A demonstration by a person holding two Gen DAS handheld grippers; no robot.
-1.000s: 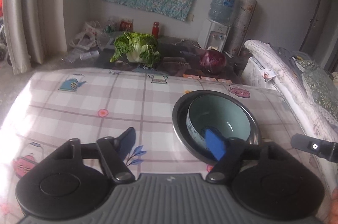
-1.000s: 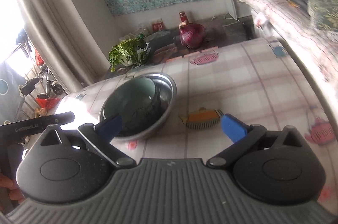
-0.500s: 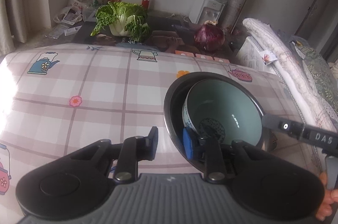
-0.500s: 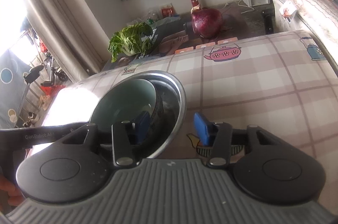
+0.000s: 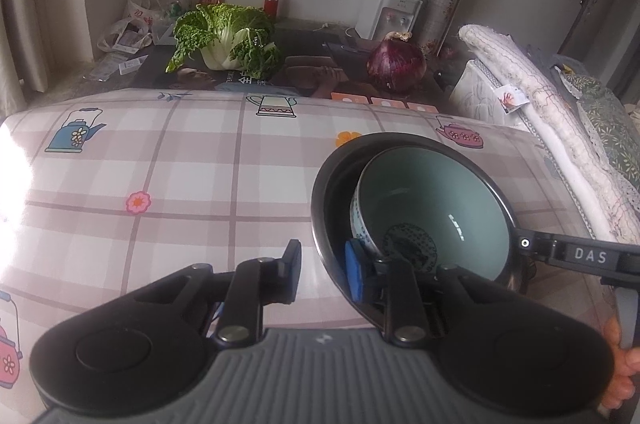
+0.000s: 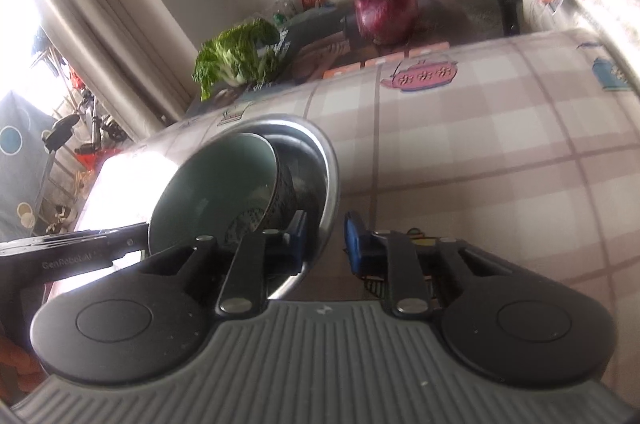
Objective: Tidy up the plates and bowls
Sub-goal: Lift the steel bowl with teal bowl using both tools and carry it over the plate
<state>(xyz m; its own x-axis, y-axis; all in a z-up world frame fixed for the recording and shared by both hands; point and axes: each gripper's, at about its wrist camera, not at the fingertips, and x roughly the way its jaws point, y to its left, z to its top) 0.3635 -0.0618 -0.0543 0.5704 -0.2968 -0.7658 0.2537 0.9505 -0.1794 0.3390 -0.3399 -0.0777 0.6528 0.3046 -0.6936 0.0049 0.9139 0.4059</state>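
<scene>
A metal bowl (image 5: 325,208) holds a pale green ceramic bowl (image 5: 432,200) with a patterned outside, tilted inside it. My left gripper (image 5: 325,274) straddles the metal bowl's near left rim, one blue pad inside and one finger outside, jaws closed onto the rim. In the right wrist view the same metal bowl (image 6: 326,164) and green bowl (image 6: 216,184) show. My right gripper (image 6: 326,240) clamps the metal bowl's right rim the same way. The bowls look lifted and tilted over the checked tablecloth (image 5: 180,192).
A cabbage (image 5: 226,42) and a red onion (image 5: 396,64) lie on a dark low surface beyond the table. A water dispenser (image 5: 394,12) stands at the wall. Bedding (image 5: 560,112) lies to the right. A small brush (image 6: 376,284) lies under my right gripper.
Both grippers moved in onto the metal bowl and closed on its opposite rims. The bowl has tilted and come closer in both views.
</scene>
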